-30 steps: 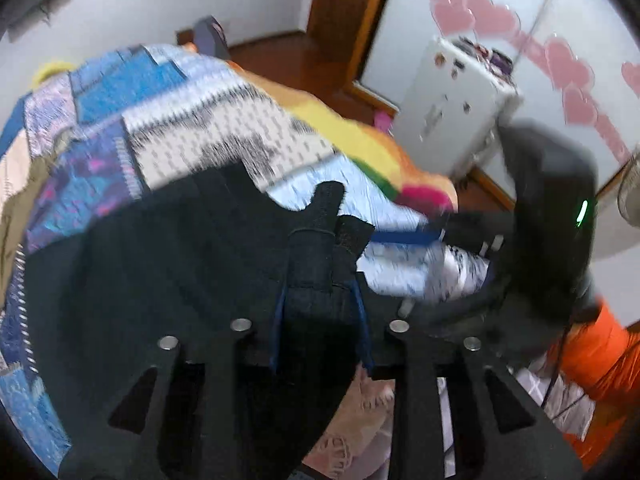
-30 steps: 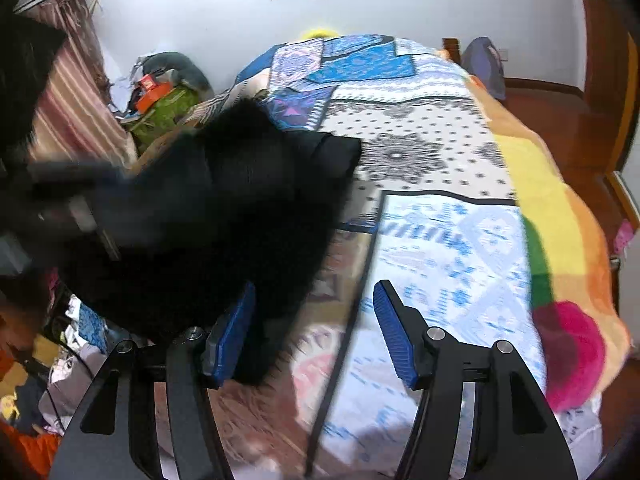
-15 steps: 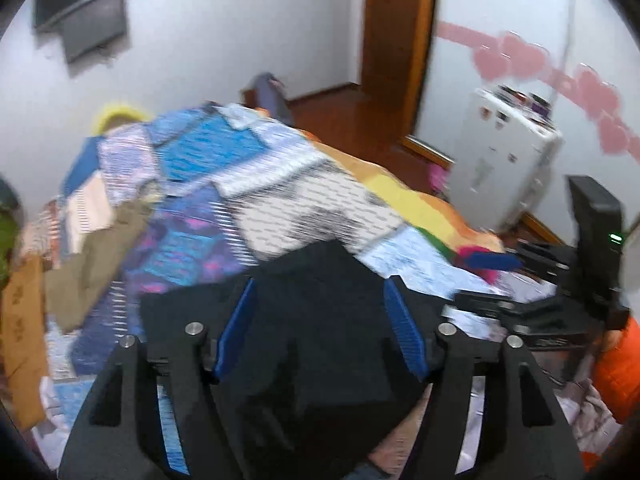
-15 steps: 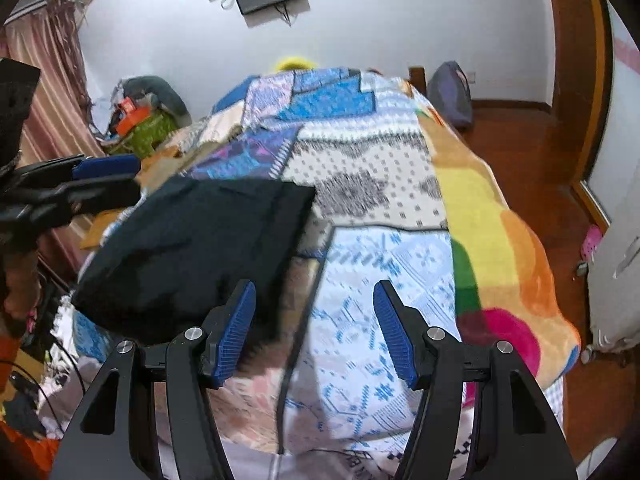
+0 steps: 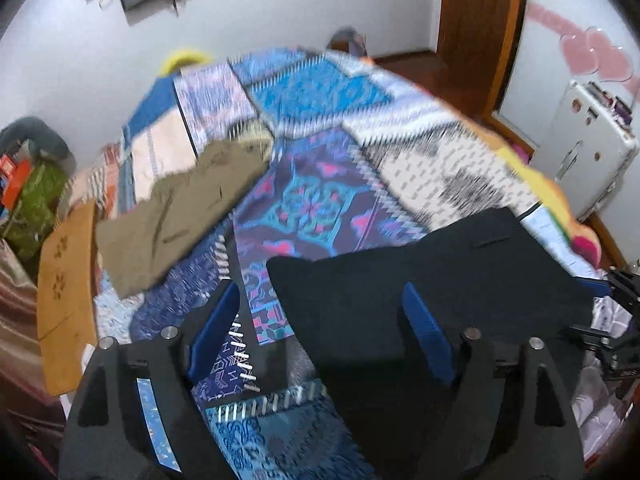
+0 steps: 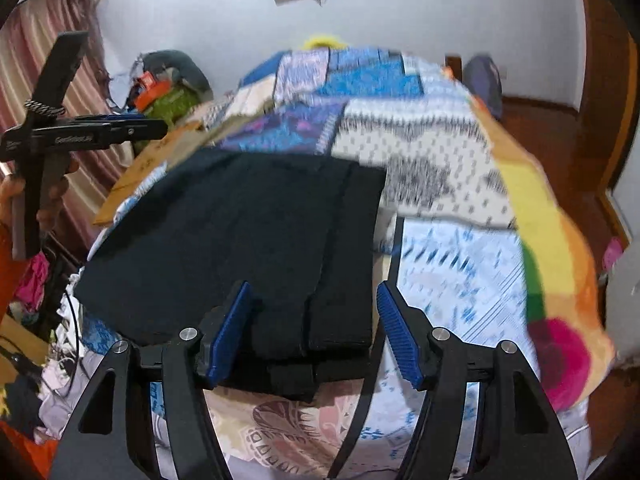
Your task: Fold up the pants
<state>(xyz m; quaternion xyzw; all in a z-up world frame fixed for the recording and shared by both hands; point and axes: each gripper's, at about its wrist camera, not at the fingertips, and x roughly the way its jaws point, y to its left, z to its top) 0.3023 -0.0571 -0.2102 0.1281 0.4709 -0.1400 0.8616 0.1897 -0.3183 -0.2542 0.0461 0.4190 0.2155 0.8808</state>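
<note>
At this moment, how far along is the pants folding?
Done, by the look of it: the black pants lie folded in a compact layered rectangle on the patchwork bedspread. In hand: nothing; the left gripper and right gripper are both open. Left: possibly the olive garment, lying unfolded farther up the bed.

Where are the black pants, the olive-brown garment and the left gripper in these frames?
black pants point(image 6: 256, 240): right wrist view, middle of the folded stack.
olive-brown garment point(image 5: 180, 212): left wrist view, middle of the cloth.
left gripper point(image 5: 320, 332): left wrist view, midway between the open fingertips.
</note>
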